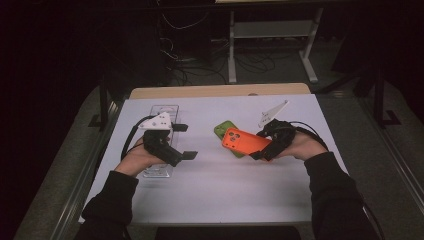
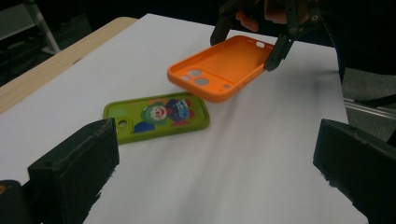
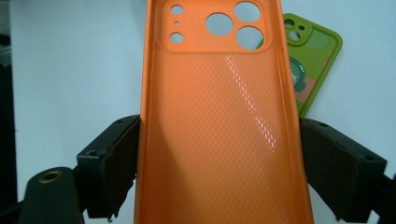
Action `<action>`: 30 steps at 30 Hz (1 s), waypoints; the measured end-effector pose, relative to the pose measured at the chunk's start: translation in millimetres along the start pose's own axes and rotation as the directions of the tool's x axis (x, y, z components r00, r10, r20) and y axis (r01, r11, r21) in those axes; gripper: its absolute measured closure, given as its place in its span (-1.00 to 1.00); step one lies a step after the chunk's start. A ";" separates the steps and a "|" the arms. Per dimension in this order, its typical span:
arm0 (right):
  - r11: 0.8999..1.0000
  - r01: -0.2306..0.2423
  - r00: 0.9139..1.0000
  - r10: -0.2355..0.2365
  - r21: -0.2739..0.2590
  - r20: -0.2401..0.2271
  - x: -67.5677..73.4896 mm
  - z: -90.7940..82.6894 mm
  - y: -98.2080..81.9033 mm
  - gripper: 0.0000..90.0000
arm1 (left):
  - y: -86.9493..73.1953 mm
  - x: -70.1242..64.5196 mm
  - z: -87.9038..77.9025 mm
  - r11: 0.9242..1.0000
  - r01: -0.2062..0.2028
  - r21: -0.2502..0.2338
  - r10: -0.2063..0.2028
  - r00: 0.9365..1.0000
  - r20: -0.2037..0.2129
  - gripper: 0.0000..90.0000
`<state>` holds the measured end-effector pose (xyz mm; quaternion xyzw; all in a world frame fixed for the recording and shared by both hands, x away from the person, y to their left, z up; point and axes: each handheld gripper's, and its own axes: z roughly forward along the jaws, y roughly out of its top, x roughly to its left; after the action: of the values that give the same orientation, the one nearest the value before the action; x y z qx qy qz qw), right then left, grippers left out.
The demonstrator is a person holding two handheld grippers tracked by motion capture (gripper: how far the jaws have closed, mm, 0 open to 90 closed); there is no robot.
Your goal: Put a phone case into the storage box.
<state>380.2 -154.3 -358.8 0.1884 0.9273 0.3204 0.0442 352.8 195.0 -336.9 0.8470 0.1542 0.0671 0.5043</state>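
From the high view, the right gripper (image 1: 264, 150) clamps the orange soft-plastic phone case (image 1: 243, 141), held off the white table sheet (image 1: 225, 190), with the green phone case (image 1: 225, 130) at its 11 o'clock; the left gripper (image 1: 185, 141) gapes wide, holding nothing. The left gripper view reveals a cartoon clown on the green case. The right gripper view shows both pads pressing the orange case's long edges and its dimpled inside.

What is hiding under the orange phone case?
Under the orange phone case, held up by the right gripper, lies a green phone case with a cartoon picture, flat on the white table. The orange one covers part of the green one.
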 end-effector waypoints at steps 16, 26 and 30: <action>0.998 0.057 0.998 -0.057 0.021 -0.035 8.6 8.0 1.7 -0.66 | 10.7 2.1 31.0 0.999 -0.045 0.030 0.043 0.995 0.093 -1.00; 0.990 0.133 0.989 -0.130 0.039 -0.074 32.0 15.6 6.6 -0.66 | 9.5 -13.6 36.0 0.993 -0.096 0.070 0.084 0.984 0.157 -1.00; 0.987 0.157 0.984 -0.153 0.041 -0.096 38.0 20.1 5.8 -0.66 | 7.1 -18.0 37.9 0.992 -0.101 0.076 0.085 0.979 0.188 -1.00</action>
<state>351.0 -124.1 -369.7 0.1016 0.9477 0.3017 0.0213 347.4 154.3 -348.2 0.8765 0.0699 0.0054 0.4763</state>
